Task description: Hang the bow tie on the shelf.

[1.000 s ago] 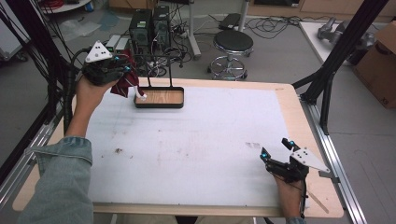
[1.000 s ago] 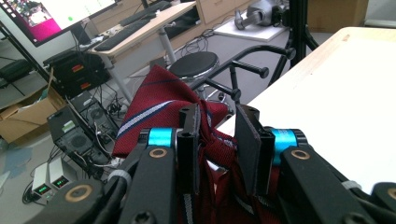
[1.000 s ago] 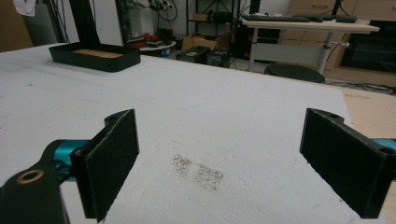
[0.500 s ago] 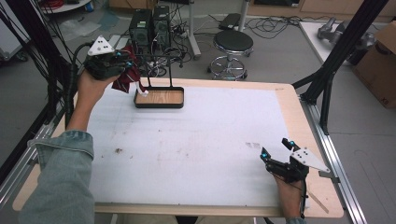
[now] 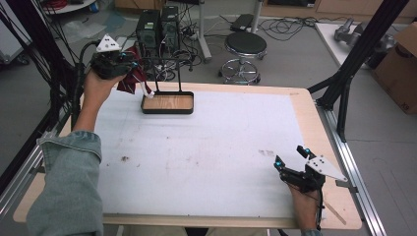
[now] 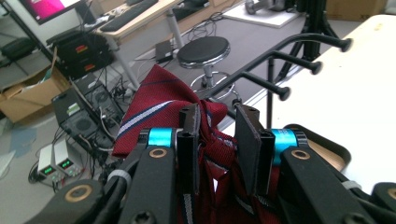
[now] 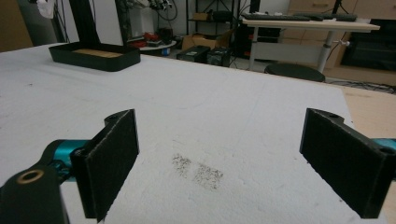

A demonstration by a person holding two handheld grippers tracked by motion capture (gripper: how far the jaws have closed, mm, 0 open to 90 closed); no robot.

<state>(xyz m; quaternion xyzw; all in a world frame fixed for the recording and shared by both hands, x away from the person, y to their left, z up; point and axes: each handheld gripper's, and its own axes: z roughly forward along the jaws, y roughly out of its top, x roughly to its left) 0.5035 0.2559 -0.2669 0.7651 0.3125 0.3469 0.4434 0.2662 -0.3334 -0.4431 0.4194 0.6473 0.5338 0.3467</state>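
Here, left claw [image 6: 217,140] raised, clamping red tie [image 6: 163,100], right claw [image 7: 229,158] spread low

Grey floor, round stool [image 5: 245,45], cardboard box [image 5: 401,64], tangled cables [image 5: 290,25].

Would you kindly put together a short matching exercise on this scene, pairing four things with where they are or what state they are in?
Things:
1. red striped tie
2. right gripper
3. black tray
4. round stool

Places or states:
A. on the floor beyond the table's far edge
B. open, low over the near right of the white mat
C. clamped in the left gripper, beside the rack's pegs
D. on the table's far left, with a wooden floor inside

Pairs: 1-C, 2-B, 3-D, 4-A
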